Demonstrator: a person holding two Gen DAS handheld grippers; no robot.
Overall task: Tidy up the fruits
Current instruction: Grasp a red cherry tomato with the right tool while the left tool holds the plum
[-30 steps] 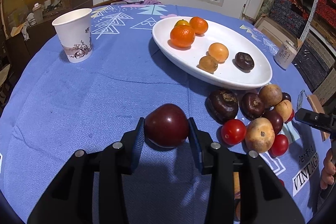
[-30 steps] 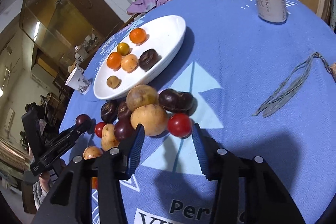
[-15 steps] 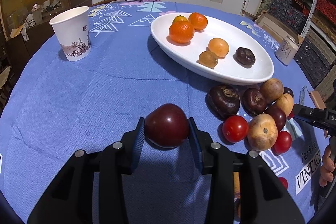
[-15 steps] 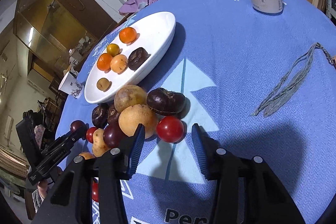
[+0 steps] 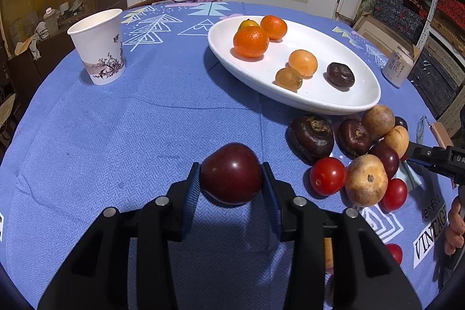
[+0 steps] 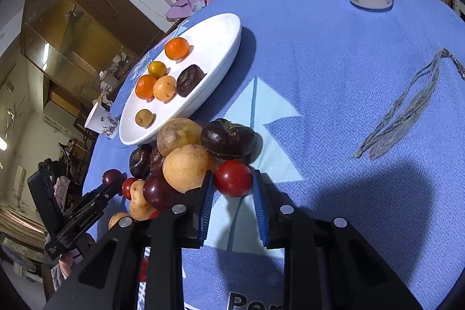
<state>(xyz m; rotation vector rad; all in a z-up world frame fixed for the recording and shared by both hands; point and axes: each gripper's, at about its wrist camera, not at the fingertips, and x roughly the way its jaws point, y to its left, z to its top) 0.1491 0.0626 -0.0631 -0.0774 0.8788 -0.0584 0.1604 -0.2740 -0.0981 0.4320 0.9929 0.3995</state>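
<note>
Closing in from a second ago, the right hand-held gripper [image 6: 232, 191] has brought its blue pads together onto the red tomato [image 6: 233, 177] at the near right edge of the fruit pile, where earlier they stood well apart with the tomato only between them. That tomato looks clamped now, though the right pad's contact is hard to confirm from this angle. It sits on the tabletop [image 6: 334, 77], touching or just beside a pale round fruit [image 6: 187, 167] on its left and a dark wrinkled fruit [image 6: 228, 138] behind it.

To the left, the left hand-held gripper [image 5: 231, 179] is clamped on a dark red plum [image 5: 231, 173], held near the tabletop, well apart from the white plate [image 5: 343, 103] that lies farther off and to the right and already carries several fruits.

Several things could go wrong from here. A tomato is soft and smooth: too hard a squeeze would split it, too light a one would let it slip on the lift. Pulling it out may disturb the neighbours leaning against it, and round fruit could roll across the cloth towards the edge. Both hand-held grippers would head for the same plate, so they could cross or knock each other. Fruit dropped from any height onto the shallow plate might roll over its rim or jostle what is already there.
</note>
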